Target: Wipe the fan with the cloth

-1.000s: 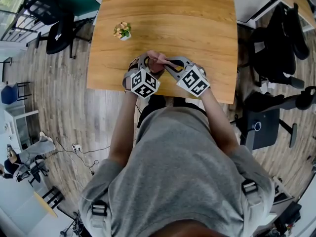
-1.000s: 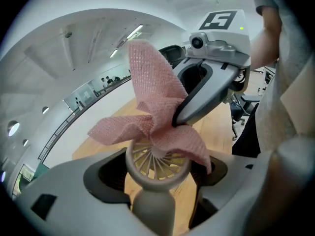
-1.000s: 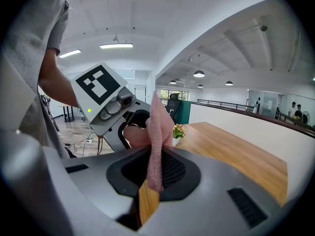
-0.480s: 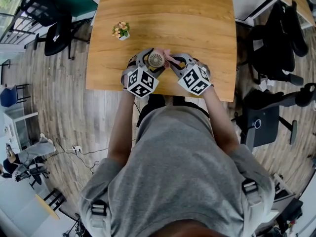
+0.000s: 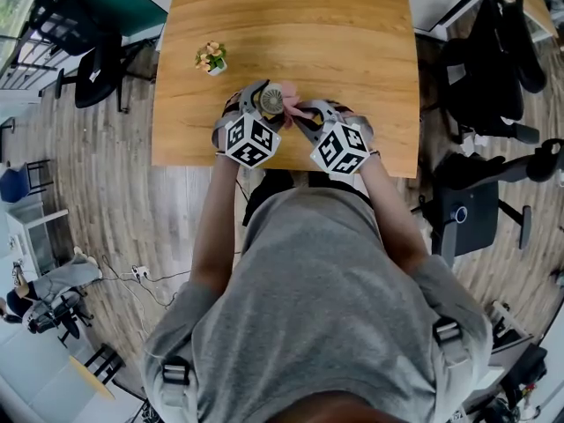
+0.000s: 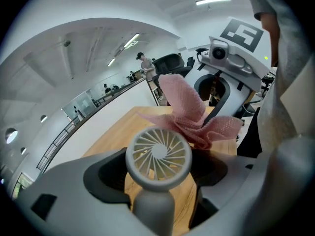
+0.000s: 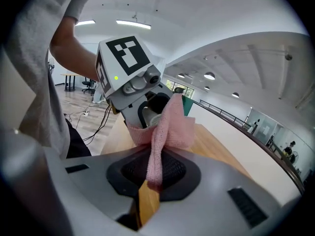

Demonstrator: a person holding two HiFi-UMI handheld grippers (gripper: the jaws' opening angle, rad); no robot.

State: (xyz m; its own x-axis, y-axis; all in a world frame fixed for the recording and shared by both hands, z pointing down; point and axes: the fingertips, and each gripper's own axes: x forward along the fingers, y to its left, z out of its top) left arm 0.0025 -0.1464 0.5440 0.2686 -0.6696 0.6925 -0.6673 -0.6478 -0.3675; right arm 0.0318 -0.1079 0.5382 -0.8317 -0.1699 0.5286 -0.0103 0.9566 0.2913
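Wooden floor boards run down the left side of the head view, where a black office chair (image 5: 97, 55) stands beside the table (image 5: 300, 25). A small potted plant (image 5: 211, 57) sits on the table's left part, well apart from the grippers.

Near the table's front edge, the left gripper (image 5: 261, 104) points away from the person in the grey shirt (image 5: 317, 307), its marker cube toward the camera. In the left gripper view its jaws are closed on the stem of the fan (image 6: 158, 154), a small pale hand fan. The fan stands upright between them, and its round grille faces back at the camera. The wood of the table shows below the stem.

Just to the right of the fan head and behind it lies the cloth (image 6: 189, 114), pink and crumpled. One fold stands up and another spreads to the right. It lies against the upper right rim of the fan head.

Right of that, the right gripper (image 7: 150, 181) reaches in toward the left one. Its jaws are nearly together and pinch a strip of the cloth between the dark pads, while the bunched rest hangs out in front against the left gripper's tip.

Farther right, past the table's edge, more black chairs (image 5: 493, 69) stand on the floor.
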